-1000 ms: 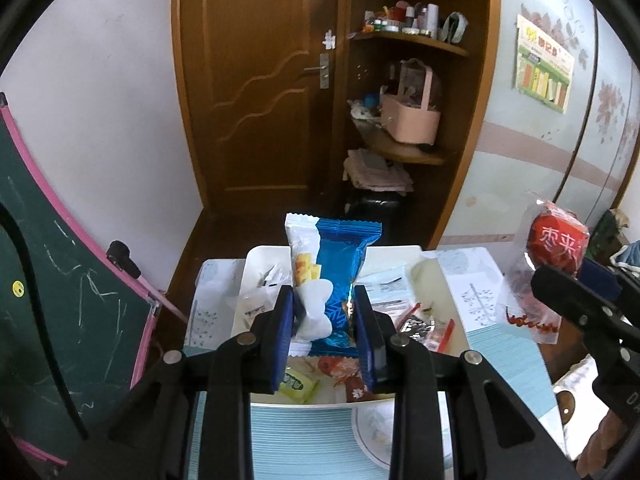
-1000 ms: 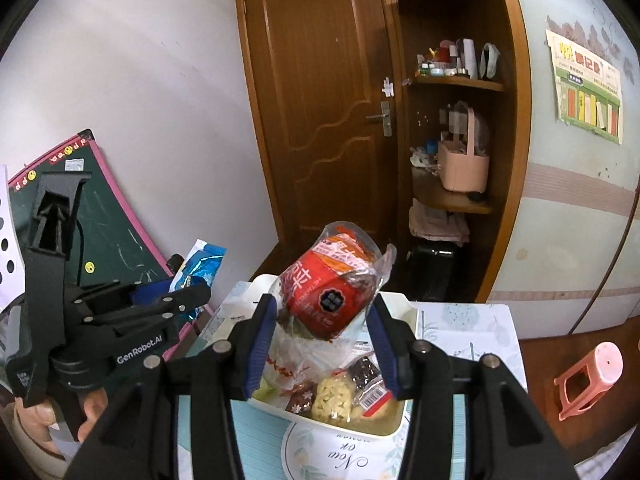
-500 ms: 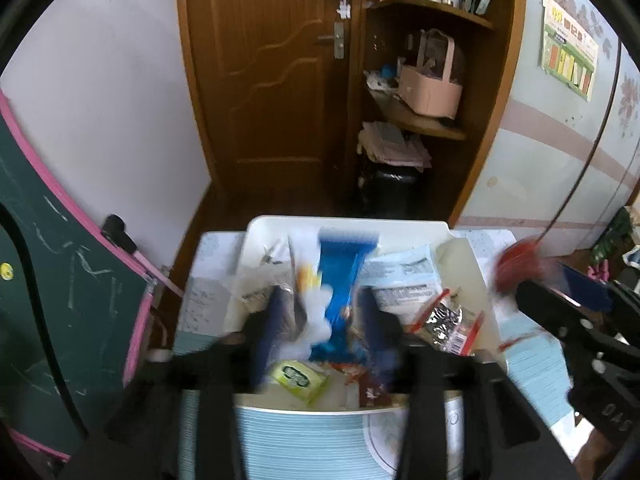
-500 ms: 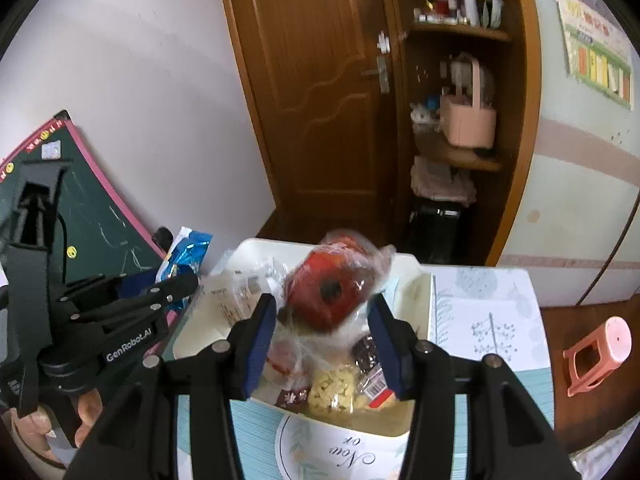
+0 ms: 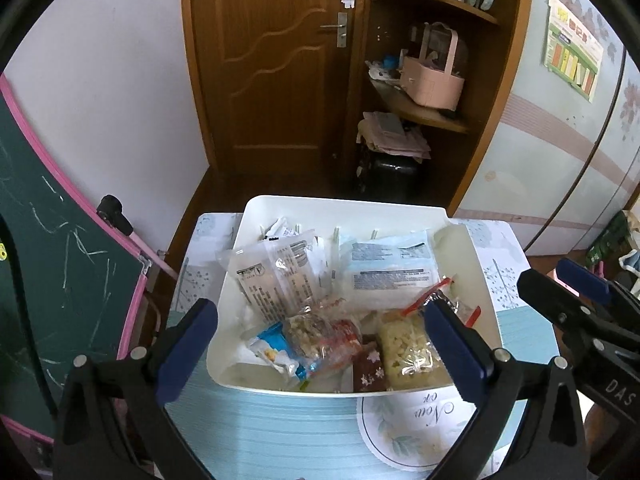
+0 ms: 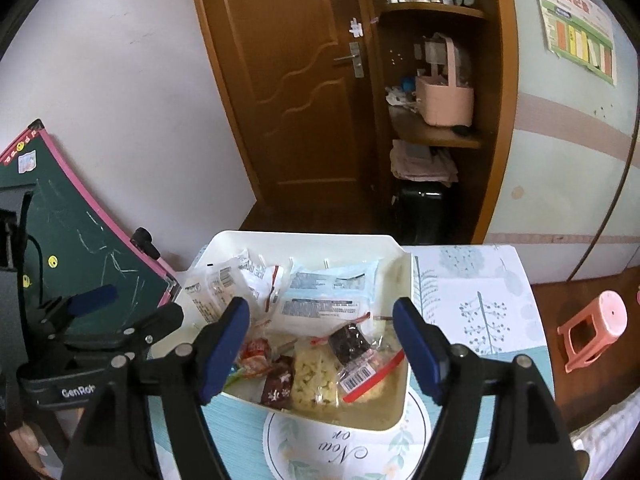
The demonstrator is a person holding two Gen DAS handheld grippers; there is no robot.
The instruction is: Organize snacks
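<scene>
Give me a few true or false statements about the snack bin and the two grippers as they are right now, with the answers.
1. The white bin holds several snack packets. True.
2. The left gripper is clamped on a blue packet. False: its jaws are opening wide, with nothing pressed between them; the blue packet lies in the bin.
3. The right gripper carries a red snack bag. False: its jaws are opening and hold nothing; only packets lying in the bin show between them.
4. A pale blue packet with printed text lies toward the far side of the bin. True.
5. The bin sits on the bare floor. False: it rests on a table with a tree-patterned cover.
</scene>
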